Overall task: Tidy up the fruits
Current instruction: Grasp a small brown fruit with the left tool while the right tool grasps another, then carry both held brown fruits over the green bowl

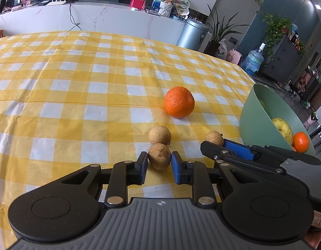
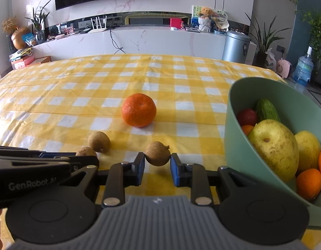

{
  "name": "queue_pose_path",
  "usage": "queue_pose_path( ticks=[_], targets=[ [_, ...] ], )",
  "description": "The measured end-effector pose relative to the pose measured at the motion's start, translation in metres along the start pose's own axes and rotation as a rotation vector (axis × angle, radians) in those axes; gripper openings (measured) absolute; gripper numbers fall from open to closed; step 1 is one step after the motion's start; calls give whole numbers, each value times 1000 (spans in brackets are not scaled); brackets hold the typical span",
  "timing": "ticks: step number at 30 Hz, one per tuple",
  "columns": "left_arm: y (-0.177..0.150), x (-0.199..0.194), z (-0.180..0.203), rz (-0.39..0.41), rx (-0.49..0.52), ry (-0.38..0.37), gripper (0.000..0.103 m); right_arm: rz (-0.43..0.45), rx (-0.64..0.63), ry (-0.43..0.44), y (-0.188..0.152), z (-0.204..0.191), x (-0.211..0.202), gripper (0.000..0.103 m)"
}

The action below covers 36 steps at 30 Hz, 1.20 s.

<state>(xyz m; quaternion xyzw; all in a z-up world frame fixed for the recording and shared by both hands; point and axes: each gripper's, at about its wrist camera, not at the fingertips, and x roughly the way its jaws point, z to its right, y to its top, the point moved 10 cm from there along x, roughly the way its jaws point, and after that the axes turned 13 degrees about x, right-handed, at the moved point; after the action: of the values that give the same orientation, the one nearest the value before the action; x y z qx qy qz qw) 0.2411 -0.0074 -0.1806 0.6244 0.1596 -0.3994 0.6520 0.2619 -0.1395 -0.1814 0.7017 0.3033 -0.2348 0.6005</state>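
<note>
The landmark is the round orange mandarin (image 2: 139, 113) on the yellow-and-white checked tablecloth (image 2: 77, 87). Nearer the cameras than it and to its left, the left gripper (image 1: 159, 162) is clamped on a small round brown longan (image 1: 159, 155) resting on the cloth. A second brown longan (image 1: 159, 134) lies loose just behind that one, towards the mandarin. Below the mandarin and slightly right, the right gripper (image 2: 157, 163) squeezes a third brown longan (image 2: 157, 153). Well right of the mandarin stands the pale green plastic bowl (image 2: 239, 112), holding a yellow pear (image 2: 272, 148), a green cucumber (image 2: 266, 110) and small oranges (image 2: 309, 183).
</note>
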Motion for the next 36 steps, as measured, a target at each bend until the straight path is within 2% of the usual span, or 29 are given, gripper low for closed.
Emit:
queue_pose_path(
  ticks=[8, 21, 27, 36],
  targets=[
    [3, -22, 3, 31, 8, 38, 27, 62, 4, 45, 7, -4, -24, 23],
    [13, -74, 17, 93, -9, 92, 27, 185, -17, 117, 16, -2, -101, 23],
    [27, -96, 40, 145, 11, 98, 27, 237, -15, 119, 19, 12, -140, 23],
    [53, -115, 96, 212, 61, 50, 27, 336, 39, 84, 37, 53, -189, 23]
  ],
)
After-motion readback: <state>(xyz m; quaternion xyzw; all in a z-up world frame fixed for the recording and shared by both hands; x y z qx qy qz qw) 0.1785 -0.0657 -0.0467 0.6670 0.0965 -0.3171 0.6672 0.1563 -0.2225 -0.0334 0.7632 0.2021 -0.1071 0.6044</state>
